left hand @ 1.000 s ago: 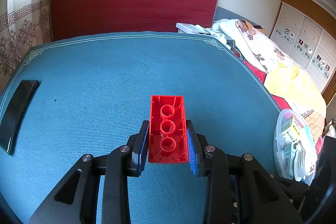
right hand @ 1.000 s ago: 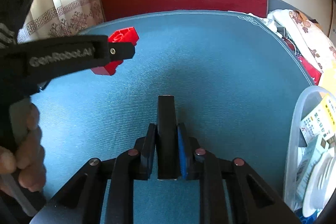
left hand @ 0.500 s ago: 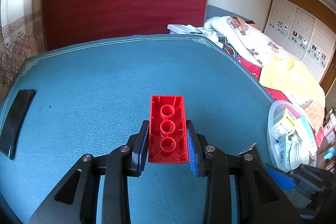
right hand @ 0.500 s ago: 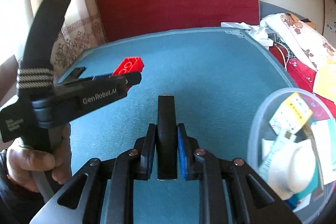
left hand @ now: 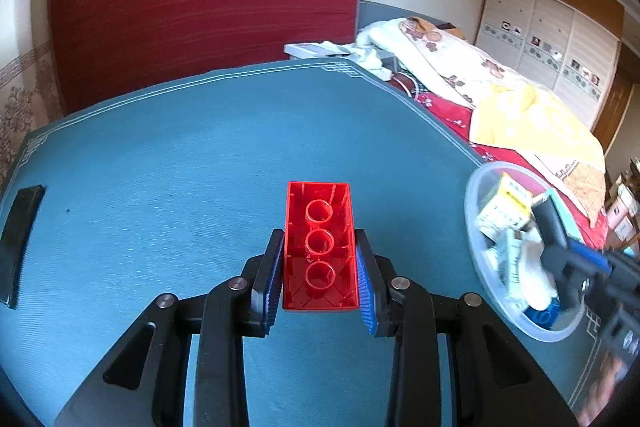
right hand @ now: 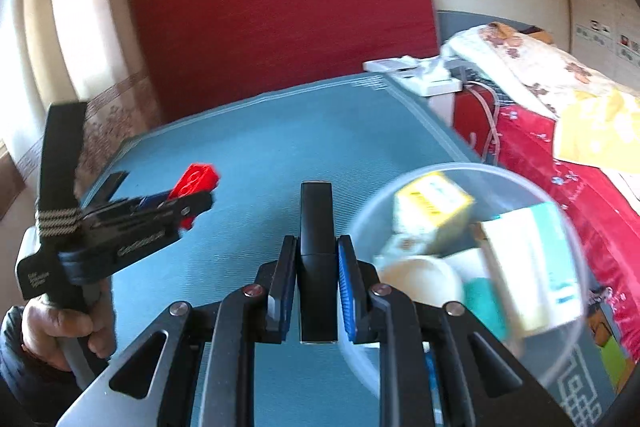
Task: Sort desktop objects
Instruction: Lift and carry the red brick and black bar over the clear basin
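- The left gripper (left hand: 320, 267) is clamped on a red building brick (left hand: 320, 247), its blue pads pressed against the brick's two long sides, the hollow underside with three round tubes facing the camera; the grip on the long walls looks chosen to keep the brick from twisting while it is carried above the table
- The right gripper (right hand: 318, 267) is closed on a slim black rectangular block (right hand: 317, 227), held upright on its narrow edge so that the flat faces meet the pads
- Both objects hang clear of the teal tablecloth (left hand: 180, 167), neither touching it
- A clear plastic tub (right hand: 568, 227) sits at the table's right side, already holding small cartons, a white round piece and something blue; it is just beside the right gripper's fingers and partly under them, so it is probably the drop point for the block
- In the right wrist view the left gripper shows at the left edge, a hand (right hand: 60, 323) round its handle, well apart from the tub
- A flat black object (left hand: 18, 243) lies at the table's far left, not yet collected
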The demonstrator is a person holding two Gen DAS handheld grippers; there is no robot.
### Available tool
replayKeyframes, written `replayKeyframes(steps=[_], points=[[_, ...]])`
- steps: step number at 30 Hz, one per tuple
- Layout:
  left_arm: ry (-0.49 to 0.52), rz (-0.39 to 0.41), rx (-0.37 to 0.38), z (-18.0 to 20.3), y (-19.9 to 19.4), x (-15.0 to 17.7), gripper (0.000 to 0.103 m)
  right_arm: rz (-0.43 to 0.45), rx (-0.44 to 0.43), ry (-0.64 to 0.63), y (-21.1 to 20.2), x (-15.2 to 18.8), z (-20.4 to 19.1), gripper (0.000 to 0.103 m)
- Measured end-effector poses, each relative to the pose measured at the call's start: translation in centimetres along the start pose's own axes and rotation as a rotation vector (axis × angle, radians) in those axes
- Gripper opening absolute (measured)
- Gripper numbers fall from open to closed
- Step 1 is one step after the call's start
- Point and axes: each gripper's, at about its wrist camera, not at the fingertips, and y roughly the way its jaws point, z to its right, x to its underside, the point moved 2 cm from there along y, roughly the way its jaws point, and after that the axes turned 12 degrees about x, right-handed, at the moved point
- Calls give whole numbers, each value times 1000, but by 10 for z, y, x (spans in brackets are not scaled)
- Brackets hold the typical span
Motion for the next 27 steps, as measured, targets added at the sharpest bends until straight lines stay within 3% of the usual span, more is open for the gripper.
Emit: replayKeyframes(steps=[13,27], points=[[8,-21,111,42,-4,4,35,-28,123,97,-3,5,74,22],[45,-31,183,98,-2,-1,35,-66,64,53,13,8,94,22]])
